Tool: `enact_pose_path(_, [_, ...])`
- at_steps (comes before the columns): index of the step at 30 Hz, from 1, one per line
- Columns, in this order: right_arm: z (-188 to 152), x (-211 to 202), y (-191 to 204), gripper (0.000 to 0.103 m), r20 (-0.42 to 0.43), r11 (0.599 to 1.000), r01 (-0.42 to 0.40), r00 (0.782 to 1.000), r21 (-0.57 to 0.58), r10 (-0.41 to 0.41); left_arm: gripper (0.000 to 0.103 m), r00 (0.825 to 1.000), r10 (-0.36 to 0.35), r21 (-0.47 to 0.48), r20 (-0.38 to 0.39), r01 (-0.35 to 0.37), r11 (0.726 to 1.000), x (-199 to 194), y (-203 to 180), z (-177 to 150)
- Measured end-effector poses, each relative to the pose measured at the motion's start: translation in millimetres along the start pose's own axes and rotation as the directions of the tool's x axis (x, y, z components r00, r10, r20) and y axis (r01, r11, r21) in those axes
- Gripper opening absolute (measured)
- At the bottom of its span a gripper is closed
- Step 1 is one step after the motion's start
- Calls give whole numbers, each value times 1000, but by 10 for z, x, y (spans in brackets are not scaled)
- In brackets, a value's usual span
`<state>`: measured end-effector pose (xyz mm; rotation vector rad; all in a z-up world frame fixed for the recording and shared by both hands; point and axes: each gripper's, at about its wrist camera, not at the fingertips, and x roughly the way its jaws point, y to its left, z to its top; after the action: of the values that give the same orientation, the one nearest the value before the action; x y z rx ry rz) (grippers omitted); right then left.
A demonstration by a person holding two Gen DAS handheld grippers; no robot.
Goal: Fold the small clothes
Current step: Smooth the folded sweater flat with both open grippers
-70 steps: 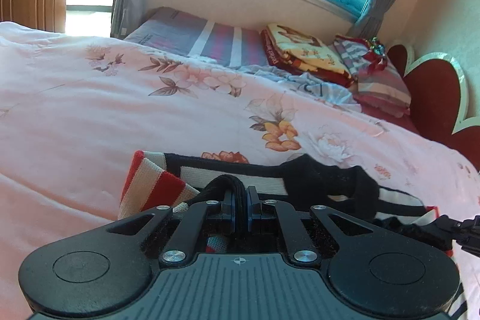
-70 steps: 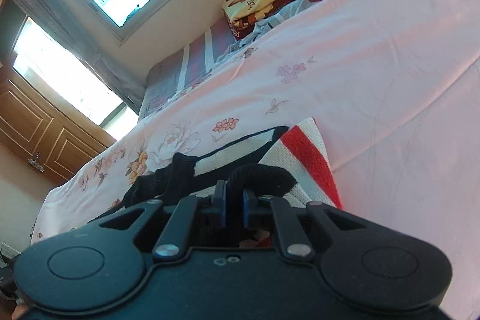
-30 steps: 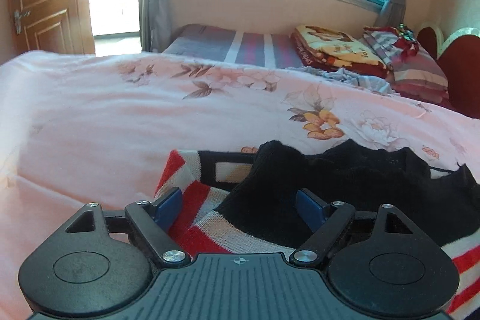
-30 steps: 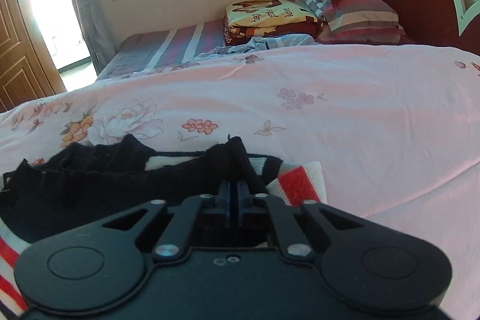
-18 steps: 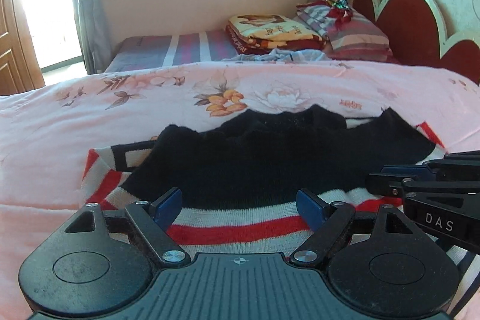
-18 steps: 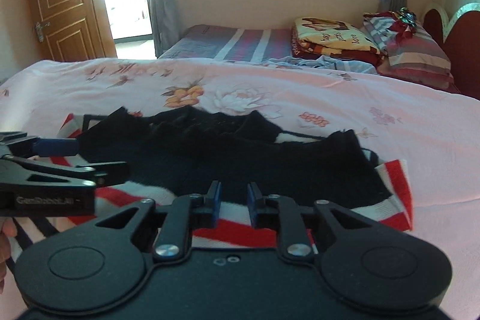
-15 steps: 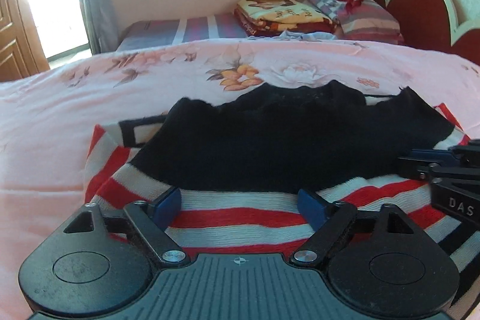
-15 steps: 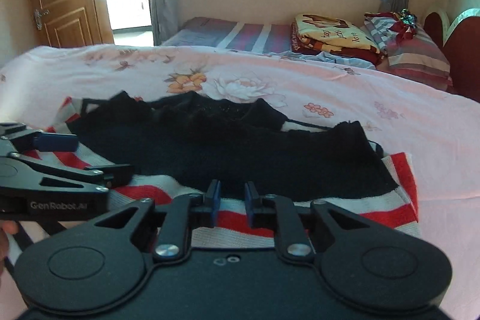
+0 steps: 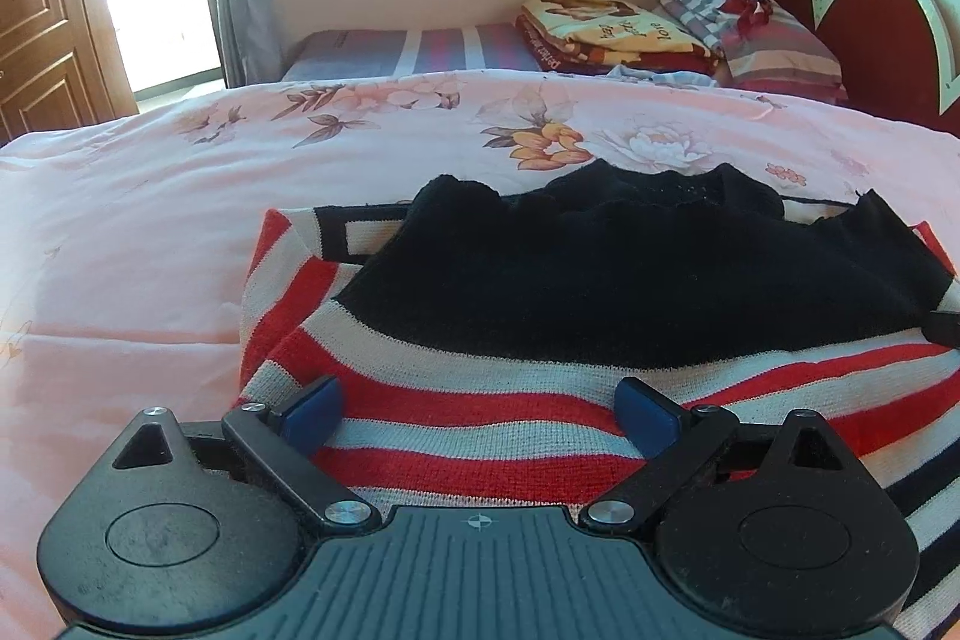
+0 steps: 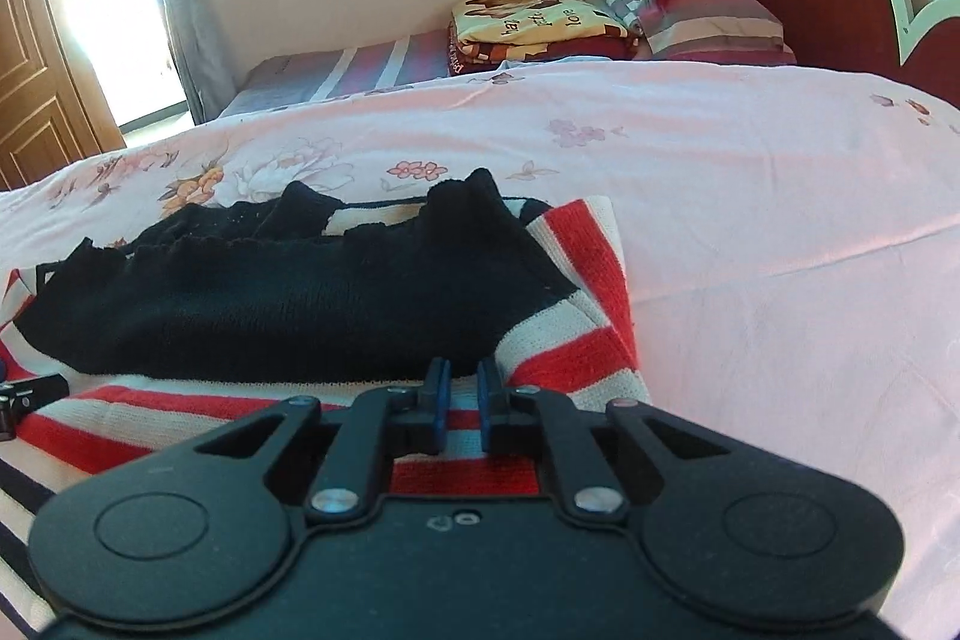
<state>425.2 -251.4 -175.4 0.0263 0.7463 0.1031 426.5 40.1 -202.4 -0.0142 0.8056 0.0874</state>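
jaws above striped sweater (image 9: 480,400)

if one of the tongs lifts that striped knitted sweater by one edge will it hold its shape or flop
Probably flop. The striped sweater is a soft knit; its black upper part already lies folded over in loose bumps. It likely grips rather than slips, since the knit looks coarse and ribbed. Pushed across the floral bedspread, it would probably bunch rather than slide flat.
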Motion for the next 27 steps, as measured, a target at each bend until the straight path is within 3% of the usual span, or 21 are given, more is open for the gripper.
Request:
enact_pose_path(2, [41,-49,31,13,-18,1000,-5,1000,6,5,96,1000,3,-14,12,-2,1000,-106,0,16])
enact_pose_path(4, [61,-174,92,23,-2,999,-37,999,19,37,96,999,-18,-10,40,18,1000,-244,-18,11])
enact_pose_path(13, [-88,-362,668,25,1,988,-125,992,-91,125,96,997,-70,55,44,67,996,-448,-288,-52])
enact_pose_path(20, [-216,-386,845,26,10,978,-92,995,-188,95,99,998,-55,109,31,51,993,-353,-365,-257])
enact_pose_path(27, [-300,-379,625,26,23,970,-10,1000,-244,17,103,998,-62,91,25,59,994,-369,-145,-346])
